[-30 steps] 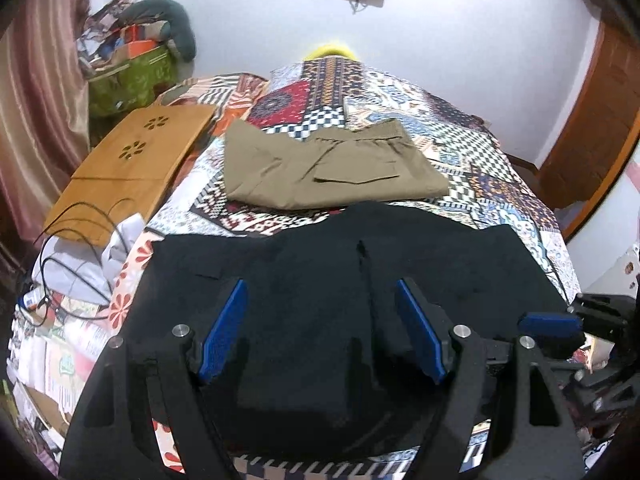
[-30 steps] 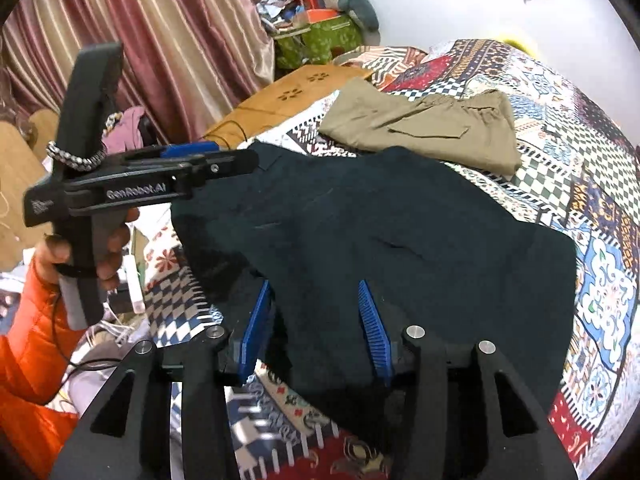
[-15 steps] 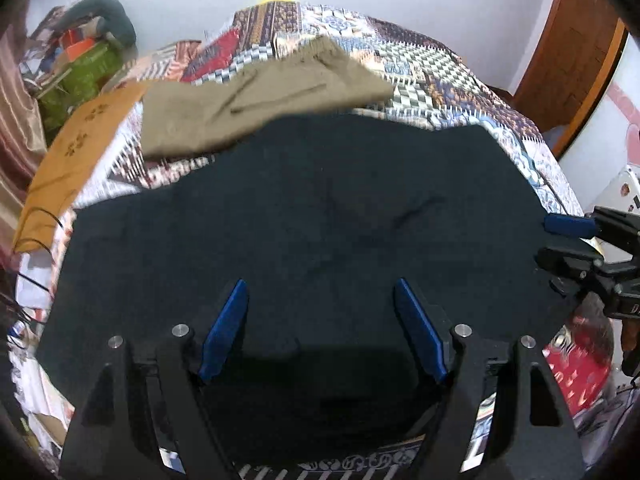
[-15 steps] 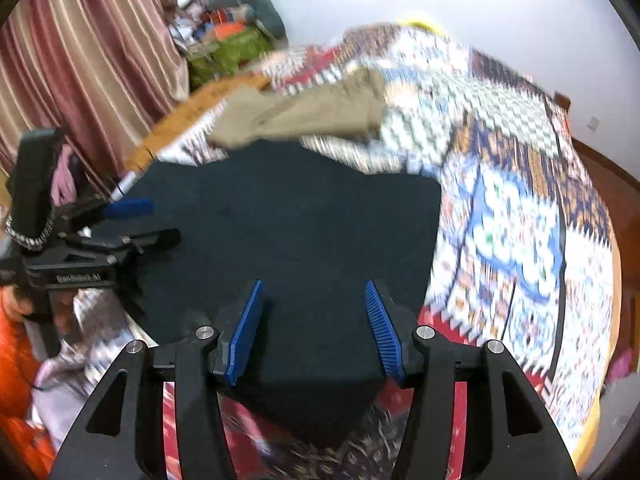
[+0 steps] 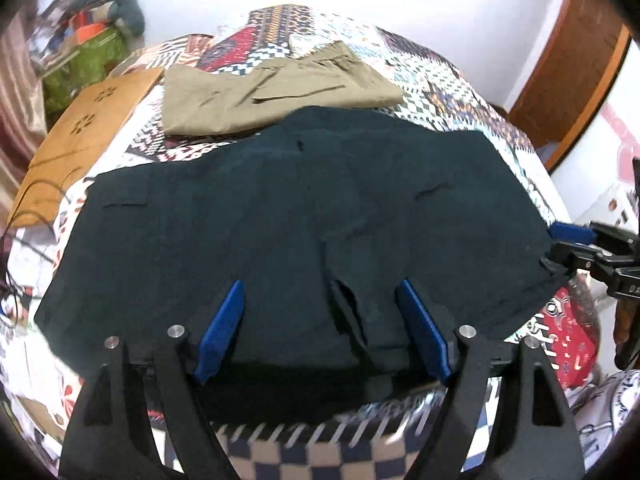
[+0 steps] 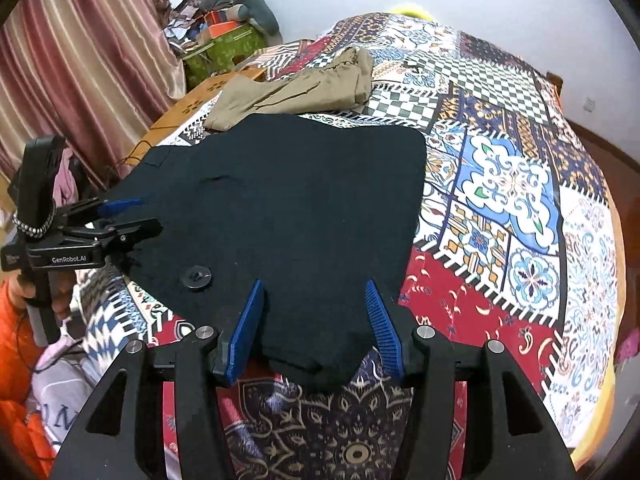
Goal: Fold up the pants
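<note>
The dark pants lie spread flat on the bed, near the folded khaki pants, likely laid out for folding. The left gripper is opening its jaws wide over the near hem, gripping nothing; the right gripper hangs half-open, released.

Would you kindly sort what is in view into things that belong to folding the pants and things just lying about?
Job:
- dark pants
- left hand-held gripper, jaws opening, pants between
- right hand-held gripper

Lying about:
- khaki pants
- wooden board
- green bag
- patterned bedspread
</note>
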A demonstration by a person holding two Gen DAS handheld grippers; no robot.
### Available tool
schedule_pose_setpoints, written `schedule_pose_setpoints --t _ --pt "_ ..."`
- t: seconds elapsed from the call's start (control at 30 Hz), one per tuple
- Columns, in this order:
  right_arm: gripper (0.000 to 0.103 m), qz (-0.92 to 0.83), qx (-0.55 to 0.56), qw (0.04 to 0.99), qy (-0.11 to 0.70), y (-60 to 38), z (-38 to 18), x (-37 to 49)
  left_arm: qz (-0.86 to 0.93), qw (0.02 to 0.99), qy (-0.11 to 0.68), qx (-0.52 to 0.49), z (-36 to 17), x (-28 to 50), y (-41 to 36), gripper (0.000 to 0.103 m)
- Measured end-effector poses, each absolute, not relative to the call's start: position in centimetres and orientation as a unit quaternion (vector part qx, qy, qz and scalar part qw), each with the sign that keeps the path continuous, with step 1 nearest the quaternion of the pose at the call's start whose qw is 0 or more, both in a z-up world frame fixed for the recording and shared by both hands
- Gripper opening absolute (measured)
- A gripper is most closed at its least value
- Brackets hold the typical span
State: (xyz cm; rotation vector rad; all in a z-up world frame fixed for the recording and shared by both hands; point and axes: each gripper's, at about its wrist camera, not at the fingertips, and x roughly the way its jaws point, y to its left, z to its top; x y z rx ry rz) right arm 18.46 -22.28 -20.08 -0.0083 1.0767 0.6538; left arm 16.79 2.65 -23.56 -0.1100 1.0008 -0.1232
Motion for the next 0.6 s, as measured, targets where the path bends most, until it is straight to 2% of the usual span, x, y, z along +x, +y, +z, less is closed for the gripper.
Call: schedule_pose_setpoints --t 0.27,0.6 --pt "0.049 0.301 -0.012 0.821 0.485 -22.0 -17.8 19.1 0.048 0.889 0.45 -0.067 -21.0 13.4 9.1 0.081" --pt "0.05 0.343 -0.045 0.822 0.452 -16.2 -16.4 20.7 0.093 0.86 0.445 -0.232 -23.2 8.4 17.2 0.081"
